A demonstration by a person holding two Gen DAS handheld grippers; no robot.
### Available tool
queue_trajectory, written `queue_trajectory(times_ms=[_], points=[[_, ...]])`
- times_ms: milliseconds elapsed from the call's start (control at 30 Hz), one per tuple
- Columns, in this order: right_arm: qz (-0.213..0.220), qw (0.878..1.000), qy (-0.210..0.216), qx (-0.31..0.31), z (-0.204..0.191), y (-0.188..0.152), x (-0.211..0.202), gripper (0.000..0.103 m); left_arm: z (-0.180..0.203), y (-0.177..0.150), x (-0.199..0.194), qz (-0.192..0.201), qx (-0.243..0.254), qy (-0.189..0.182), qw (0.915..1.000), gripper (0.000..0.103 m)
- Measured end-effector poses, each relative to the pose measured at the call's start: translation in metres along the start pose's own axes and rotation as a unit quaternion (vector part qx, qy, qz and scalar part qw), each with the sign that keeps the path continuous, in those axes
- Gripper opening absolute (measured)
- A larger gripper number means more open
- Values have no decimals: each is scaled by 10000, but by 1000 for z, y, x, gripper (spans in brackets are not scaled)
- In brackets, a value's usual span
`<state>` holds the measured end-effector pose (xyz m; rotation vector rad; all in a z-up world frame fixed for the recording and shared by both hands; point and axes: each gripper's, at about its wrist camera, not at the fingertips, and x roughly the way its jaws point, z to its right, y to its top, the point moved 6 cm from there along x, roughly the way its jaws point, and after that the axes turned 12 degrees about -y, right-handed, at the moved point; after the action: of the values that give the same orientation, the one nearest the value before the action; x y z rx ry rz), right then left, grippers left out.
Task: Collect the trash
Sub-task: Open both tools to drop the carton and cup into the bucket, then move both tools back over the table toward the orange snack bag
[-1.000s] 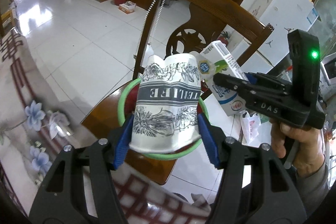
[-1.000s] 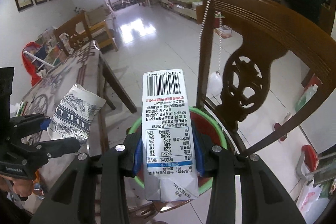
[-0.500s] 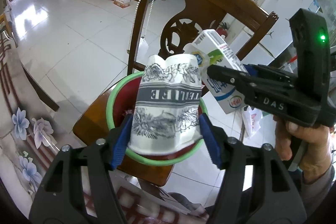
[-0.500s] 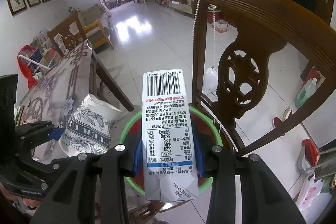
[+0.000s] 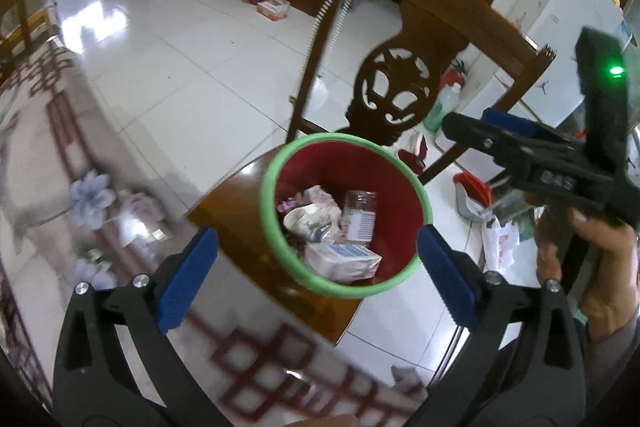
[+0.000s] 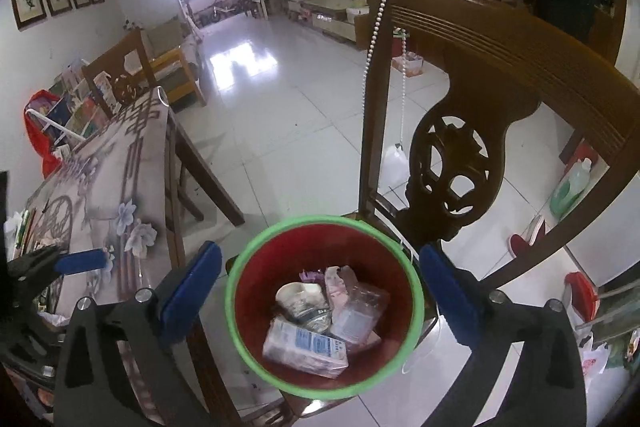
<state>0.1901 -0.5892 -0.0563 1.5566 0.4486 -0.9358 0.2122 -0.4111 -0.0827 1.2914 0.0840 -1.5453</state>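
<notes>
Gaping empty, both claws (image 5: 318,273) (image 6: 320,291) hover over the bin (image 6: 240,323); carton (image 6: 304,347) print is illegible.

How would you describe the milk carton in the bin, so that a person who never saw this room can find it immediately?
Find the dark wooden chair with the carved back; on its seat stands a red bin with a green rim. Inside, at the side nearest the camera, the milk carton lies flat. It is the only boxy item, white with blue print, while the paper cup beside it is crumpled.
</notes>
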Motion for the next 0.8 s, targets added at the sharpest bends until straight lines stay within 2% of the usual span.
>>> queue_trajectory(times_ms=[200, 400, 600, 800], points=[[209, 9986, 174, -464, -43, 0, -15, 95, -19, -31, -84, 580, -55, 388, 9975, 98], [325, 9930, 520, -1012, -103, -8, -30, 96, -56, -87, -176, 1068, -561, 861, 9890, 98], [452, 9890, 834, -1140, -146, -8, -41, 96, -103, -144, -253, 1387, -1078, 1373, 9748, 98], [468, 9892, 960, -1003, -182, 6, -52, 95, -154, -207, -313, 1771, -1657, 1819, 9529, 98]])
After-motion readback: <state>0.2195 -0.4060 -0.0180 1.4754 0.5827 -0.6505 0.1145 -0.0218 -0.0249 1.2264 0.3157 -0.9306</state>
